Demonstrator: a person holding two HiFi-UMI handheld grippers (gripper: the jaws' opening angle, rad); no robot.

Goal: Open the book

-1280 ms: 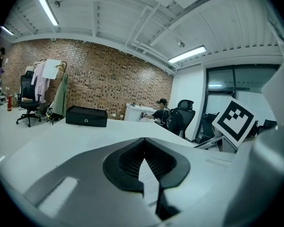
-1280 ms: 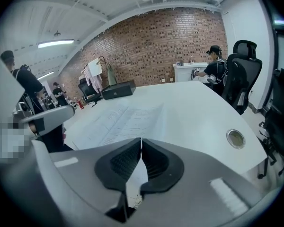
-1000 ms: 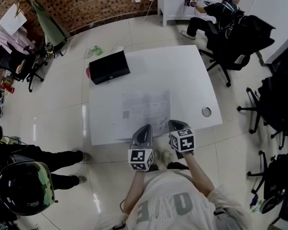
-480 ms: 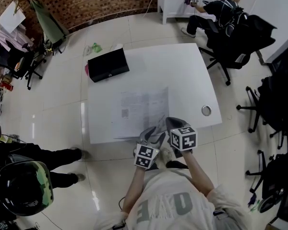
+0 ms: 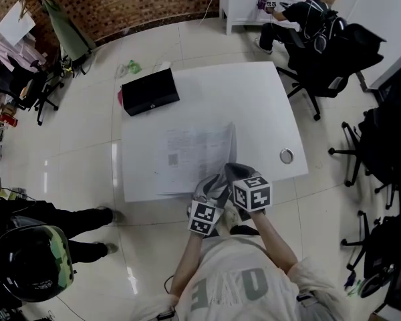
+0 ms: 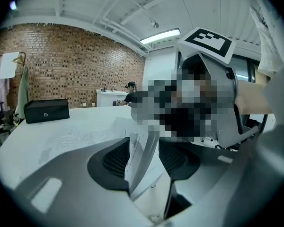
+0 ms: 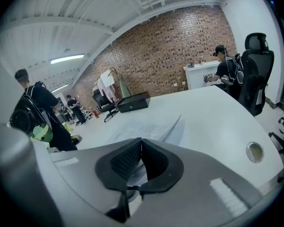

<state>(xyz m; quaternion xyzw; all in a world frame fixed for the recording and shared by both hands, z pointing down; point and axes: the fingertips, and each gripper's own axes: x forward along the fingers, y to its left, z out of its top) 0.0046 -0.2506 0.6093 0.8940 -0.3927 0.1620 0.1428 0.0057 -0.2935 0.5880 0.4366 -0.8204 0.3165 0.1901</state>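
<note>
Pinching book (image 5: 187,149) edge: right gripper (image 7: 141,141) jaws | left gripper (image 6: 143,145) jaws just opening wide, pages (image 6: 139,162) between

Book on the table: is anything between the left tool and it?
Nothing visible stands between. The left tool has just been opening its jaws, with pages of the book already between them. The right tool is shut on the book's near edge.

A white table (image 5: 254,99) bears a book (image 5: 187,149) and black box (image 5: 150,91).
</note>
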